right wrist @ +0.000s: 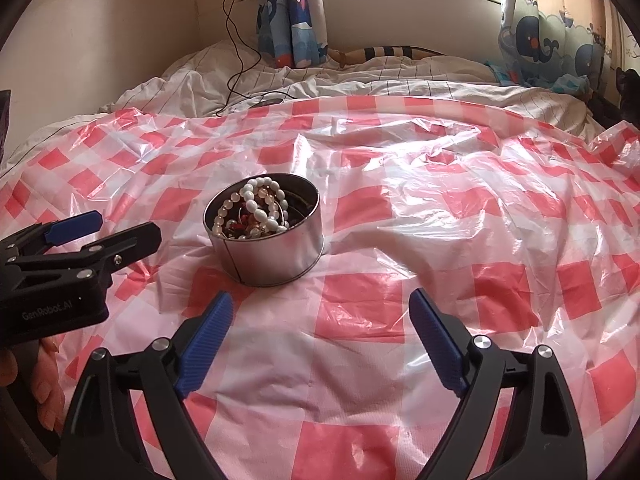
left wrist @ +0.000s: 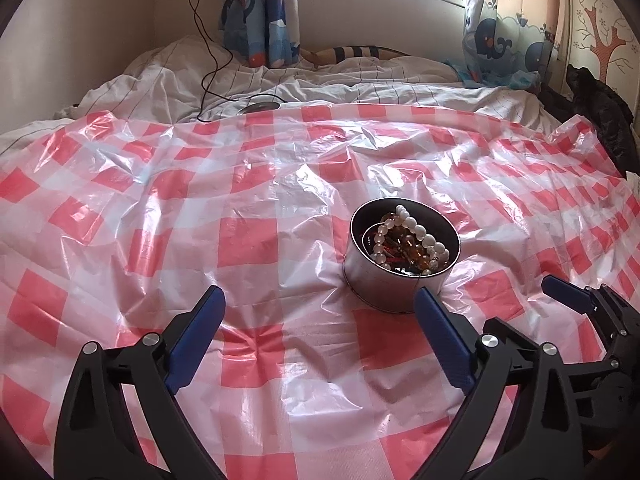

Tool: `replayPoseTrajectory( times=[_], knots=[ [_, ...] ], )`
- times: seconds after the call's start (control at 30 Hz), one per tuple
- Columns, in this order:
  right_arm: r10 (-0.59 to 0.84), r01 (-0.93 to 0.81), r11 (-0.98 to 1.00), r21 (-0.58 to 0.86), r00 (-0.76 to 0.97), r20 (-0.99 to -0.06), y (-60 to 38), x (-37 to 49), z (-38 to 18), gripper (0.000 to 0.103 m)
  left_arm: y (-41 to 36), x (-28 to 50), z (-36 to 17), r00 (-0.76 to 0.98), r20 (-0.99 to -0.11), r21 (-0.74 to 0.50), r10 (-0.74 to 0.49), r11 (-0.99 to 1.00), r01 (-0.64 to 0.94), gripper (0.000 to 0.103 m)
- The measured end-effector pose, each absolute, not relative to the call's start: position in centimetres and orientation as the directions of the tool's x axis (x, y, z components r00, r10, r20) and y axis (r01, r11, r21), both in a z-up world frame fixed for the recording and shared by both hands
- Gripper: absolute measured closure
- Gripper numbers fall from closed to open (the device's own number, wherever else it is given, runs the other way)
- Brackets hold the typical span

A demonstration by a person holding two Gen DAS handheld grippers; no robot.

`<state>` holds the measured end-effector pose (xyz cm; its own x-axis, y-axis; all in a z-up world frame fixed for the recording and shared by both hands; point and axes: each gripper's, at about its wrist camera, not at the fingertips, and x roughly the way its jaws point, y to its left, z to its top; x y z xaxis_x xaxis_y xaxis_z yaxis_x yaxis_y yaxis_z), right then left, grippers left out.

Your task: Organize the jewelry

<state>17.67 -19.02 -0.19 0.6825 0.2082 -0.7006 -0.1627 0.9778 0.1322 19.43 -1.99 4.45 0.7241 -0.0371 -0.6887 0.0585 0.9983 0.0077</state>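
A round metal tin (left wrist: 384, 284) stands on the red-and-white checked plastic sheet (left wrist: 248, 240). It holds a pile of jewelry: white bead bracelets (left wrist: 416, 232), amber beads and darker pieces. The tin also shows in the right wrist view (right wrist: 276, 256) with the white beads (right wrist: 256, 204) heaped on top. My left gripper (left wrist: 320, 300) is open and empty, low over the sheet, its right finger just in front of the tin. My right gripper (right wrist: 320, 304) is open and empty, in front and to the right of the tin. The left gripper (right wrist: 116, 228) shows at the left of the right wrist view.
The sheet (right wrist: 480, 220) covers a bed with a white striped duvet (left wrist: 320, 80) at the back. A black cable (left wrist: 208, 40) runs from a wall socket down onto the bed. Whale-print curtains (left wrist: 264, 12) hang by the window. A dark bag (left wrist: 600, 108) sits at the right edge.
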Motion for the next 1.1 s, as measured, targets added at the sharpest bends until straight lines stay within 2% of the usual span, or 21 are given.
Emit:
replayPoseTrajectory(
  times=[1.1],
  knots=[
    [0.200, -0.159, 0.979, 0.125, 0.680, -0.705, -18.77, 17.53, -0.34, 0.012, -1.83, 19.35, 3.60, 0.715, -0.698, 0.019, -0.031, 0.998, 0.063, 0.008]
  ],
)
